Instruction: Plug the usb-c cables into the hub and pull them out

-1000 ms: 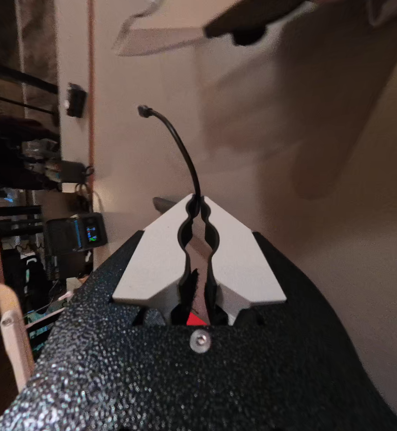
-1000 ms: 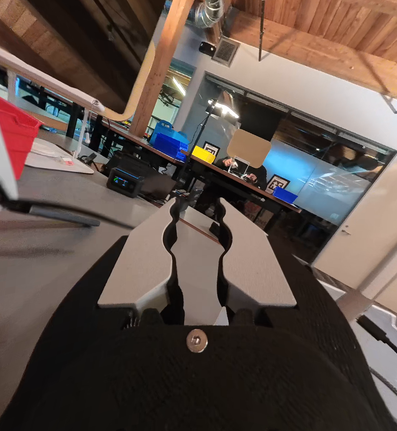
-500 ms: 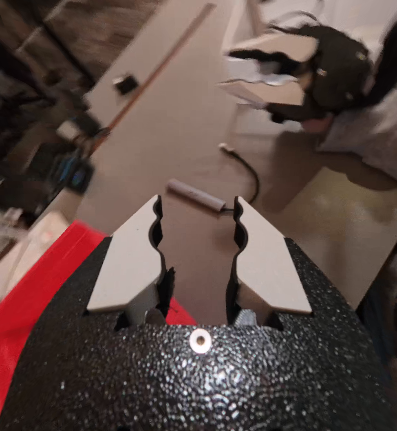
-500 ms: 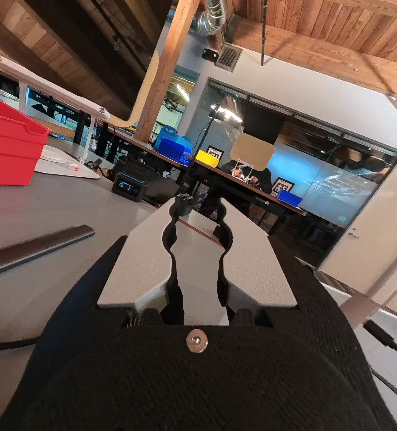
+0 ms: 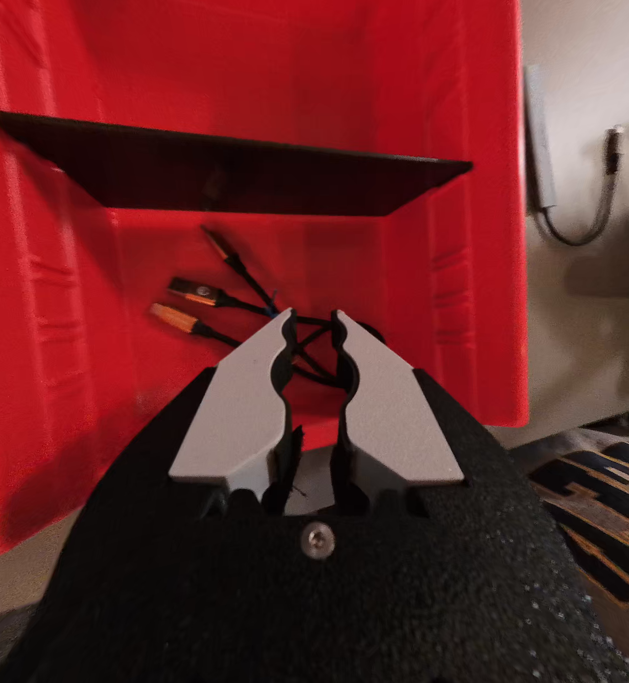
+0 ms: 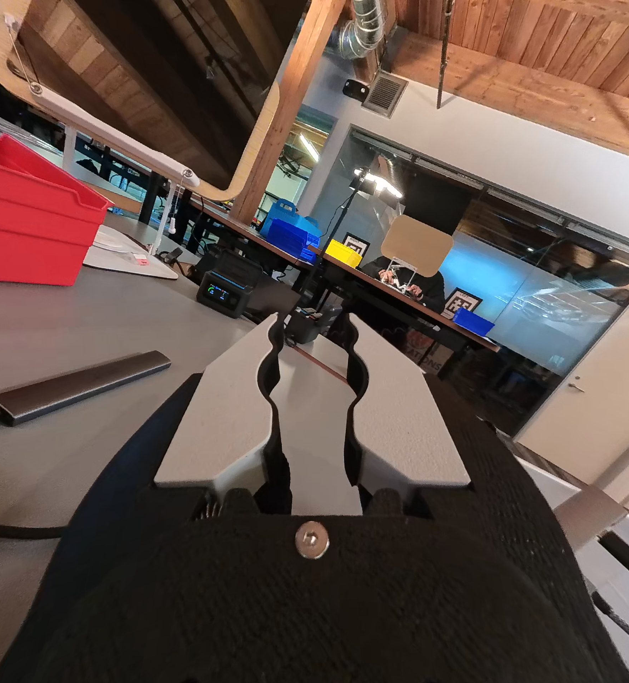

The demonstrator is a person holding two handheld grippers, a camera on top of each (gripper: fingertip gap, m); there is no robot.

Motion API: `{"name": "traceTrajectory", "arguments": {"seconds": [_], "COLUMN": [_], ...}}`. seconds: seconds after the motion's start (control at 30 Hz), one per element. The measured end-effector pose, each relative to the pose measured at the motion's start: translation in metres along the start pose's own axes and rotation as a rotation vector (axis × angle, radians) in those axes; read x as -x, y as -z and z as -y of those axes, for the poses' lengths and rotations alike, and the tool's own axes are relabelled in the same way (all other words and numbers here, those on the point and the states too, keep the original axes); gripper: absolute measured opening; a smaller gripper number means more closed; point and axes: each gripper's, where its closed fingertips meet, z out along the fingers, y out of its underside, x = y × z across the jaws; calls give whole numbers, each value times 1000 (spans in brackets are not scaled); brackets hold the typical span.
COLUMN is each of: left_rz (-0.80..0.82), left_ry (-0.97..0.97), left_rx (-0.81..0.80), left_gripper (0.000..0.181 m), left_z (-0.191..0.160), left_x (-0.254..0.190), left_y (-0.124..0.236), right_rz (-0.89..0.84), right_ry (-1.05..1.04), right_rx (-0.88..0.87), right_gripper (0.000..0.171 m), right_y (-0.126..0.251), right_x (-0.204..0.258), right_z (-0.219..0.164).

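We see a grey table [image 6: 84,325] carrying everything. On it sits a stack of red bins [image 6: 28,221], at the far left in the right wrist view; in the left wrist view the top red bin [image 5: 472,258] fills most of the frame, with a black divider [image 5: 231,177] across it.

Our left gripper [image 5: 311,316] hangs over the bin's near compartment with its fingers apart, a narrow gap between the tips, holding nothing. Beyond and beneath those tips lies a tangle of black cables [image 5: 239,305], whose metal-tipped plugs [image 5: 191,292] fan out to the left on the bin floor. We cannot tell whether the fingertips touch the cables.

Our right gripper [image 6: 313,321] rests low over the table, its fingers apart and empty, aimed toward the far side of the room.

The hub [image 6: 80,384], a slim dark-grey bar, lies flat on the table to the left of the right gripper and just beside the bins. Its own short lead [image 5: 579,229] curls on the table to a free plug [image 5: 612,151], with nothing plugged into the hub that we can see.

A small black device with a lit screen [image 6: 228,292] stands at the table's far edge.
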Motion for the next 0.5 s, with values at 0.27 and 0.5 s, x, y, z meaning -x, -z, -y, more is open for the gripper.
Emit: {"name": "traceTrajectory", "arguments": {"seconds": [0.27,0.5], "left_rz": [41,128], "left_ry": [1,-53], "left_rx": [157,207], "left_gripper": [29,28], "left_z": [-23,-24], "left_x": [-1,4], "left_y": [-30,-43], "right_rz": [25,37], "right_ry": [12,14], "right_rx": [-4,-1], "right_gripper": [30,30], "right_y": [-1,-1], "right_x": [6,7], "right_z": [1,1]}}
